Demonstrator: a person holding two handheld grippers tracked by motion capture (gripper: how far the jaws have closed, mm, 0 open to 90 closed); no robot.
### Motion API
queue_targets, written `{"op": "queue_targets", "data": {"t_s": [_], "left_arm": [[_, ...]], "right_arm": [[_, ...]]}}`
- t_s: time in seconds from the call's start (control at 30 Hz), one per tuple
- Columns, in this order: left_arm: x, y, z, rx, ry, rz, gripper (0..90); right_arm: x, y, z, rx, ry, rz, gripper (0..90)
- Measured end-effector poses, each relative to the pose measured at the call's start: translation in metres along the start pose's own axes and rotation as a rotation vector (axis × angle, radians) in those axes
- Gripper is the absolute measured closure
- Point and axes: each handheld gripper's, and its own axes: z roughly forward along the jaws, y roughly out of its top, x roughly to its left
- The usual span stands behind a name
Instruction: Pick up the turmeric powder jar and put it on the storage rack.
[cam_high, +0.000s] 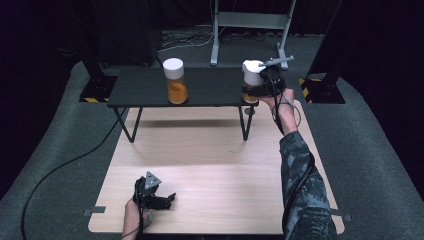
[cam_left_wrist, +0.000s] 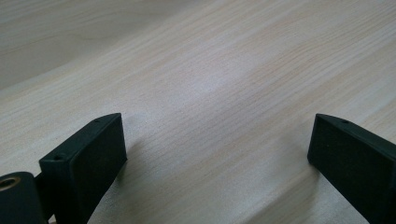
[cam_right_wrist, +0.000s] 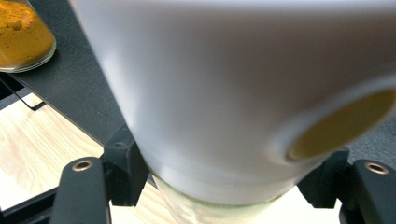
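High view shows my right gripper (cam_high: 259, 90) closed on a spice jar (cam_high: 251, 80) with a white lid, at the right end of the black shelf (cam_high: 145, 87) that stands at the far side of the desk (cam_high: 215, 170). I hold the jar by its glass body, below the lid; in the right gripper view the white lid (cam_right_wrist: 210, 84) is very near the camera and the two black jaws press on the glass from both sides. I cannot tell from these pictures if the jar's base rests on the shelf or is a little above it. A second jar (cam_high: 175, 80), with orange powder and the same white lid, stands upright on the shelf, well apart from mine, to the left of it.

My left gripper (cam_high: 160, 197) rests low on the desk, at the near side, far from the shelf. Its jaws stand wide apart and hold nothing; the left gripper view has bare wood between them.

I judge the step in hand is to move this jar at the shelf's end. To do it well, I should keep the grip firm, hold the jar upright, and move it slowly, straight up or down, so that its base does not catch the shelf's edge.
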Motion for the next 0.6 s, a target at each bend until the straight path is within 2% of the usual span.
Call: {"op": "queue_targets", "data": {"t_s": [0.1, 0.2, 0.33, 0.5, 0.6], "left_arm": [[0.0, 0.0, 0.0, 0.001, 0.0, 0.002, 3.9], [0.0, 0.001, 0.0, 0.004, 0.0, 0.005, 3.8], [0.0, 0.0, 0.0, 0.002, 0.0, 0.002, 3.8], [0.0, 0.0, 0.0, 0.002, 0.0, 0.002, 3.8], [0.0, 0.0, 0.0, 0.002, 0.0, 0.002, 3.8]], "right_arm": [[-0.001, 0.001, 0.0, 0.009, 0.014, 0.007, 22.3], [-0.001, 0.005, 0.001, 0.04, 0.025, -0.001, 8.2], [0.001, 0.007, -0.002, 0.07, 0.022, 0.0, 3.1], [-0.001, 0.005, -0.008, 0.103, 0.028, 0.004, 1.4], [0.001, -0.007, -0.016, 0.116, 0.028, -0.012, 0.7]]}}
